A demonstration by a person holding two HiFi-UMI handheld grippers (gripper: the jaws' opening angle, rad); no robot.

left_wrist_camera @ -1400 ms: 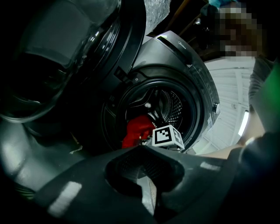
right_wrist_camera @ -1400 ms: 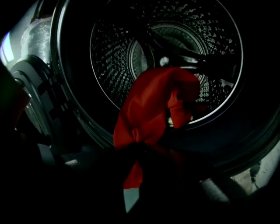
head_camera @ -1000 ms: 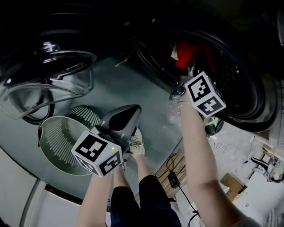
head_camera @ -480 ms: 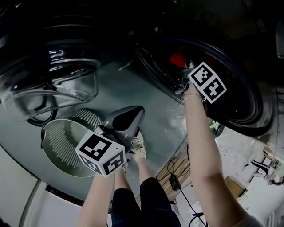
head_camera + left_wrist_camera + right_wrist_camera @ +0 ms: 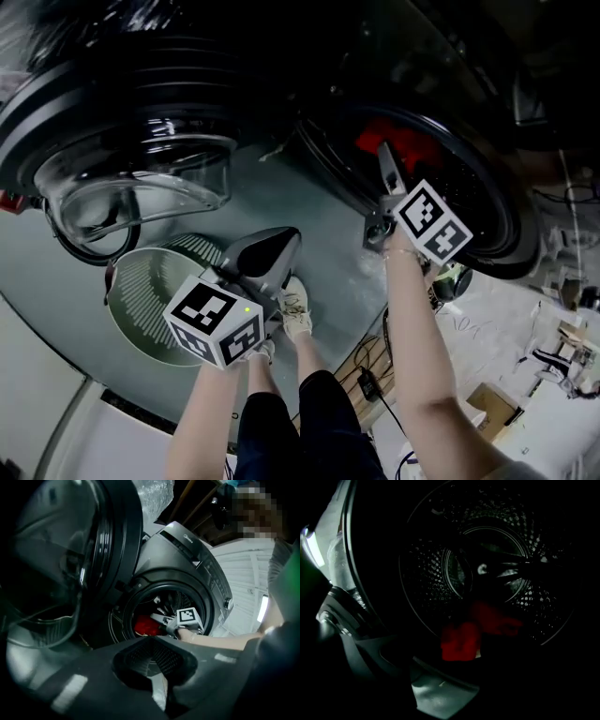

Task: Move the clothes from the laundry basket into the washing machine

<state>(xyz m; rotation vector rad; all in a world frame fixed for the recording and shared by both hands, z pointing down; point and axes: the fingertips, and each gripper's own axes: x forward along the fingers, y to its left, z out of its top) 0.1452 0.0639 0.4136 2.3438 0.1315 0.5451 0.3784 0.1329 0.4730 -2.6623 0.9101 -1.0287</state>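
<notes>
A person stands over an open dark grey front-loading washing machine point(image 5: 199, 557), holding a two-jaw gripper in each hand. The right gripper point(image 5: 386, 173) reaches through the round opening into the perforated metal drum. Its jaws are released and stand apart with nothing between them, though its own view is very dark. A crumpled bright red garment point(image 5: 459, 641) lies just ahead of and below those jaws, on the drum floor near the front lip, apart from them. That placement suggests the garment has been delivered and the gripper has let go so it lies loose inside. The left gripper point(image 5: 277, 246) hangs outside the machine, well back from the opening, with its dark jaws clenched together on nothing, apparently waiting its turn. Just below and to the left of it sits the round pale green slatted plastic laundry basket point(image 5: 122, 309); no clothes show in the part of it that is visible. The round glass door point(image 5: 141, 178) stands swung wide beyond the left gripper, leaving the opening unobstructed.
</notes>
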